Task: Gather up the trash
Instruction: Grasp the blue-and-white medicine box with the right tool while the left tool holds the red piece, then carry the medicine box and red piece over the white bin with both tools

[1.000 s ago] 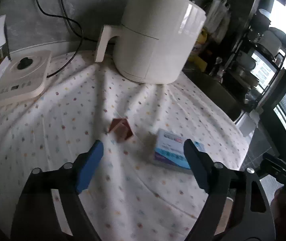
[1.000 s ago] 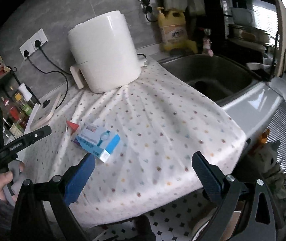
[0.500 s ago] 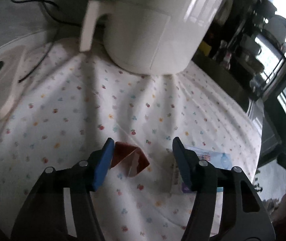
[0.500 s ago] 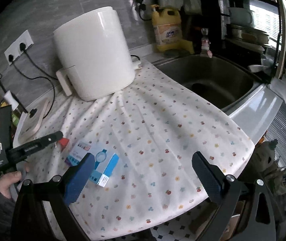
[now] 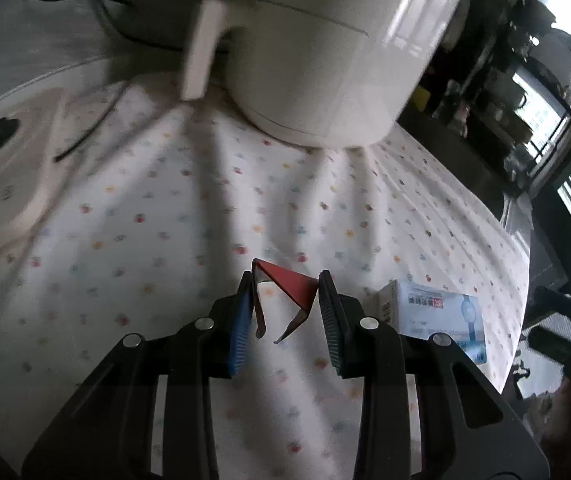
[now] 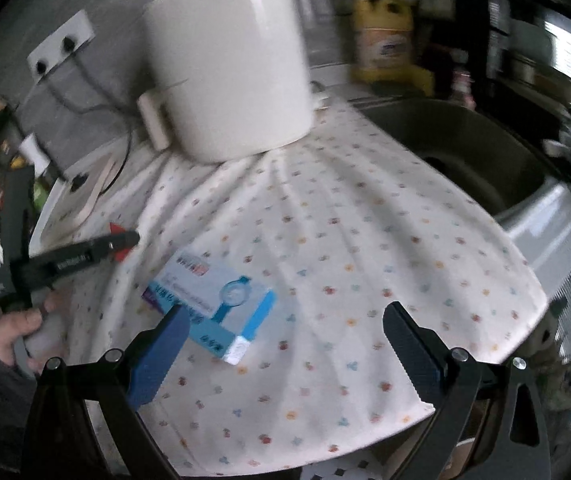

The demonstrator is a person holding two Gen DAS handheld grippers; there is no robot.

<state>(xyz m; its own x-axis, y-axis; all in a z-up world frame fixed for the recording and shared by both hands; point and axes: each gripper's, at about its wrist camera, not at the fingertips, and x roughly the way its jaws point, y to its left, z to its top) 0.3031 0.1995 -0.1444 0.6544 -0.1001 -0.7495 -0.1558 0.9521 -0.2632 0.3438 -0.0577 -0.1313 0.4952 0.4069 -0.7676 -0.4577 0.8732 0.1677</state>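
A folded red wrapper [image 5: 285, 286] sits between the blue pads of my left gripper [image 5: 285, 312], which is shut on it just above the dotted cloth [image 5: 165, 240]. The wrapper also shows in the right wrist view [image 6: 119, 240] at the left gripper's tip. A white and blue carton [image 6: 213, 296] lies on the cloth, to the right of the left gripper in the left wrist view [image 5: 433, 316]. My right gripper [image 6: 285, 356] is open and empty, hovering near the carton, its left finger beside the carton's near edge.
A large white air fryer [image 6: 225, 72] stands at the back of the cloth. A flat white appliance [image 5: 5, 168] with a cable lies at the left. A steel sink [image 6: 477, 152] is to the right. The cloth hangs over the counter's front edge [image 6: 365, 440].
My left gripper moved forward onto the red wrapper and closed around it. My right gripper moved in toward the carton, which now lies close to its left finger.
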